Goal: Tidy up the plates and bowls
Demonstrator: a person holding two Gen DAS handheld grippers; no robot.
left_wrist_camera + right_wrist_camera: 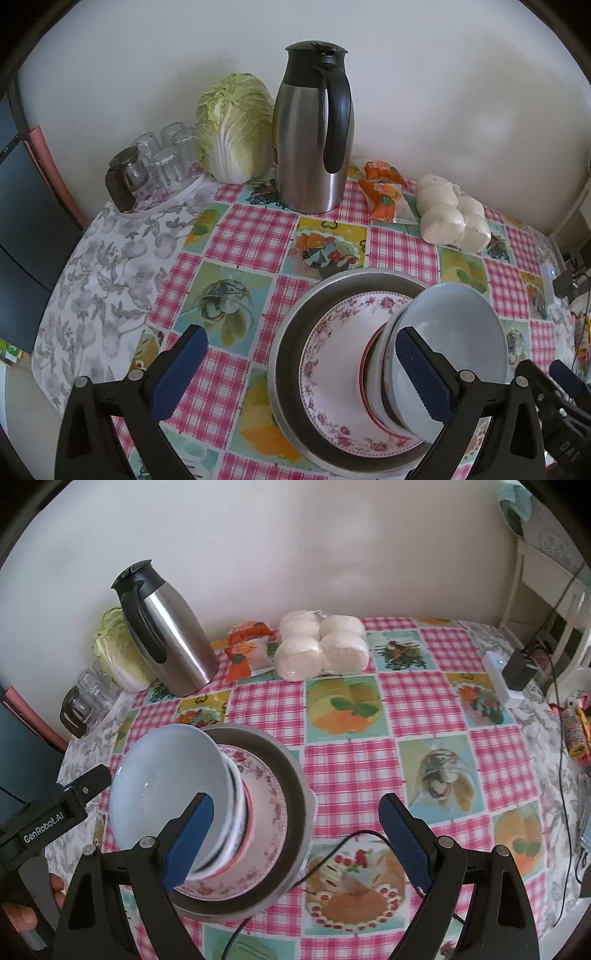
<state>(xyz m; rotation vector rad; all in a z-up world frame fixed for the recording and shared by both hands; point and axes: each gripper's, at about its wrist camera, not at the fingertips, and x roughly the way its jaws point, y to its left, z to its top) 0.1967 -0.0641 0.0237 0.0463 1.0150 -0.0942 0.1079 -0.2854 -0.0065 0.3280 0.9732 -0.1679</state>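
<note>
Checked tablecloth (251, 236), bowls (454, 332) stacked on plate (332, 354), both grippers' fingers released, power strip (502, 679) only in R view

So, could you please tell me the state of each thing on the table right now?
Pale blue bowl: topmost of the stack.
Floral plate: under the bowls, inside the metal pan.
Metal pan: bottom, on the table.
Thermos: upright, lid shut.
Glasses: upside down.
Left gripper: open.
Right gripper: open.
</note>
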